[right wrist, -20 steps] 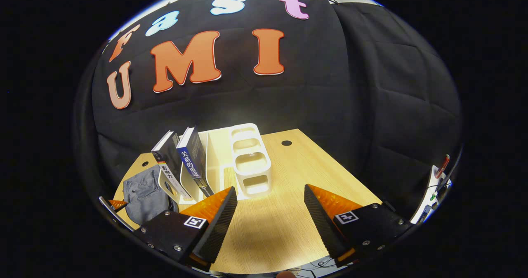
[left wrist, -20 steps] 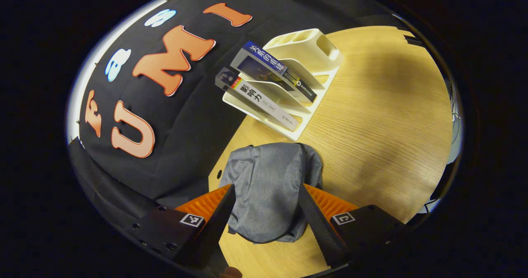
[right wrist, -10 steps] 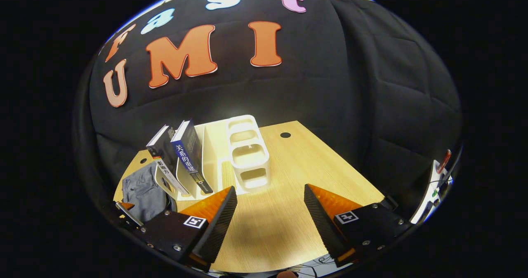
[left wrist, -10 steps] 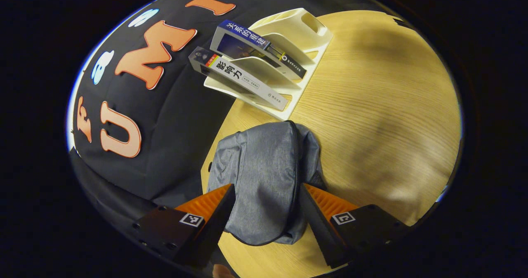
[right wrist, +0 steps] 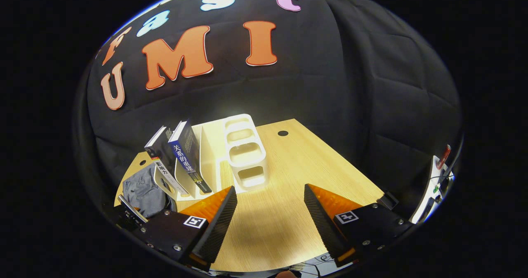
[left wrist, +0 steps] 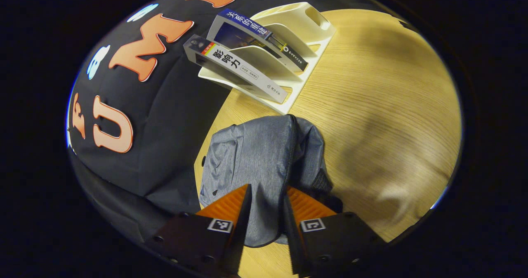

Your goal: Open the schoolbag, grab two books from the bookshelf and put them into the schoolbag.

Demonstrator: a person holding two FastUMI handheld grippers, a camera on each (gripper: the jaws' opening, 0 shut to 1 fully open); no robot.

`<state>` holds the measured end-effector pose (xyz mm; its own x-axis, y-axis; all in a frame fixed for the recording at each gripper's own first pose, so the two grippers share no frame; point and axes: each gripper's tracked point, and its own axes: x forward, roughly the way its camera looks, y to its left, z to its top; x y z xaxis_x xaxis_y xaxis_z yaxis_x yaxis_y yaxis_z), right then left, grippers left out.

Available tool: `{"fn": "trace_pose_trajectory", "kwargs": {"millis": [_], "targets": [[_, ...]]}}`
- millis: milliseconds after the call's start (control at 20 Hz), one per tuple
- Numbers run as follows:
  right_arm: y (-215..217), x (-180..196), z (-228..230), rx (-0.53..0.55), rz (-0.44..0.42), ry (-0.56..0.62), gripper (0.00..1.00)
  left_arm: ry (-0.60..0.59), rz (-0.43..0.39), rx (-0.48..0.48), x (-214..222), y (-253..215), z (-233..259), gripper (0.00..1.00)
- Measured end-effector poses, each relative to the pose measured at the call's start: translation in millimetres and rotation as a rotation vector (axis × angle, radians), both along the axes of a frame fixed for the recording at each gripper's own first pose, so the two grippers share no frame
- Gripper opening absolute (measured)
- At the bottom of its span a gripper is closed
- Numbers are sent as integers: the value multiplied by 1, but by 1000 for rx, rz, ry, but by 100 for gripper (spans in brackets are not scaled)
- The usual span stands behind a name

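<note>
Task status: early stage. The bag (left wrist: 264, 162) is grey fabric and lies flat on the table (left wrist: 379, 104), near the table edge that runs along the booth wall. Its zipper (left wrist: 292, 146) runs along the top of the bag and appears closed over the length that shows; the end nearest the camera is hidden behind the tongs. The bag is therefore judged not yet opened.

Left tongs (left wrist: 266, 212): the jaws are drawn close together, with a fold of bag fabric between them, next to the zipper line. Contact on both sides looks likely, so the tongs are judged to be pinching the bag. Whether the zipper pull itself is caught cannot be told.

Right tongs (right wrist: 270, 212): the jaws stand spread wide and hold nothing. They hang above bare table, pointing toward the rack (right wrist: 243, 154).

Books: both remain in the white rack, which stands on the table just beyond the bag, against the wall edge. The blue book (left wrist: 255, 34) sits in the slot farther from the bag. The dark book (left wrist: 235, 69) leans in the slot nearest the bag. Neither book is touched by either pair of tongs.

Remaining steps, as judged:
1. Open the zipper and spread the bag mouth.
2. Lift the first book from the rack and insert it.
3. Repeat for the second book.
</note>
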<state>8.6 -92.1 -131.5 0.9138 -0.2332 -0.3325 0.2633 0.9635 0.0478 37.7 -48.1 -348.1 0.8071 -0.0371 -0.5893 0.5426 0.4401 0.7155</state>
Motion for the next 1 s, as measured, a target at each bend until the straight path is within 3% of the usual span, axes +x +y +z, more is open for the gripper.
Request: {"fn": "trace_pose_trajectory", "kwargs": {"millis": [50,100,150,200,400,550,1000], "targets": [[2,-2,-2,12,-3,2,97,9,-4,-6,-1,-1,0,39],[3,0,-2,26,-6,-2,97,25,-5,-5,0,0,-3,19],[5,2,-1,42,-7,-8,97,56,-11,-1,-3,1,-4,19],[8,3,-2,54,-3,-6,98,84,-18,18,-1,1,-7,7],[16,14,-3,18,17,-3,98,123,-82,9,5,-2,10,4],[26,19,-4,26,35,-1,98,174,-57,-48,10,4,27,2],[52,6,1,71,-30,17,98,262,-33,-197,61,42,120,2]]}}
